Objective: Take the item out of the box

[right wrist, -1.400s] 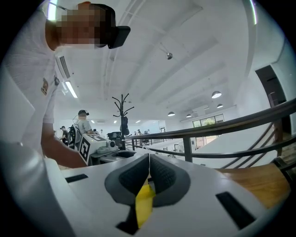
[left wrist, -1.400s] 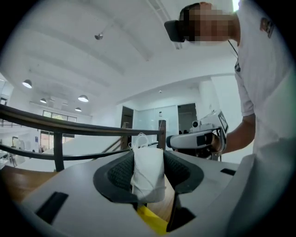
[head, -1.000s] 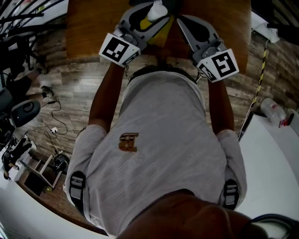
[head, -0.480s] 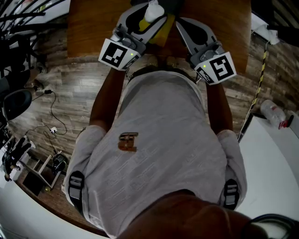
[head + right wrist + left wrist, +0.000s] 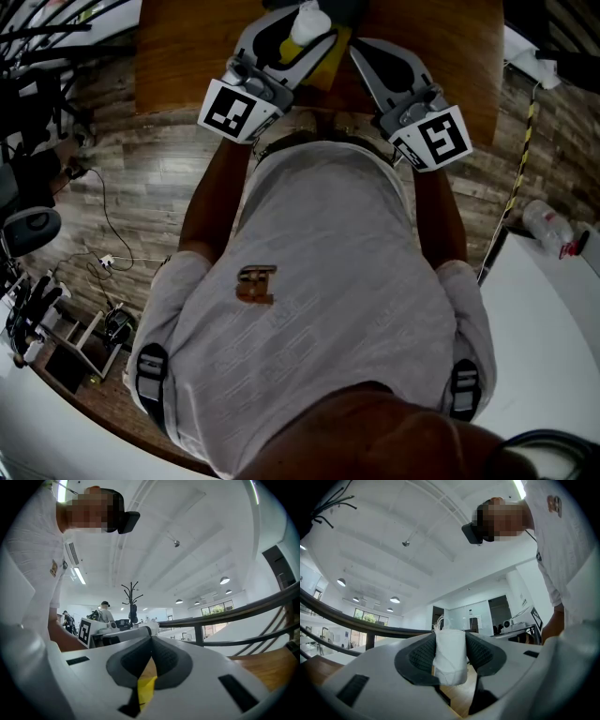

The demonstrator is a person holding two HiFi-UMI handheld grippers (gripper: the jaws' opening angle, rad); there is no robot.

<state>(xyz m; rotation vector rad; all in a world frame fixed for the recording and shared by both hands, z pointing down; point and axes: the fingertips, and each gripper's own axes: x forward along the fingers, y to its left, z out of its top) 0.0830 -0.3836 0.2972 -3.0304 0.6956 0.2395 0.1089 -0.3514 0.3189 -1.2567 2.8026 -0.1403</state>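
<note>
Between the fingers (image 5: 417, 656) of the left gripper (image 5: 450, 641) sits the white item (image 5: 450, 660), clamped above the counter (image 5: 187, 56). The right gripper (image 5: 151, 644) is clenched, with a yellow piece (image 5: 146, 688), probably the box, just behind its fingertips. Removal seems done.

I see a white bundle (image 5: 450, 656), a yellow piece (image 5: 146, 688), black-and-white square markers on the cubes (image 5: 230, 110), a brown wooden table (image 5: 187, 47) and a grey-brown plank floor (image 5: 141, 178).

Wooden counter (image 5: 187, 56), far centre. Wood-plank floor (image 5: 150, 173), left, with a thin black cable (image 5: 111, 225) trailing across it. White table (image 5: 544, 328), near right; clear bottle (image 5: 548, 221) at its far edge. Background: coat stand (image 5: 131, 597), ceiling lamps (image 5: 341, 582), dark railing (image 5: 243, 609).
</note>
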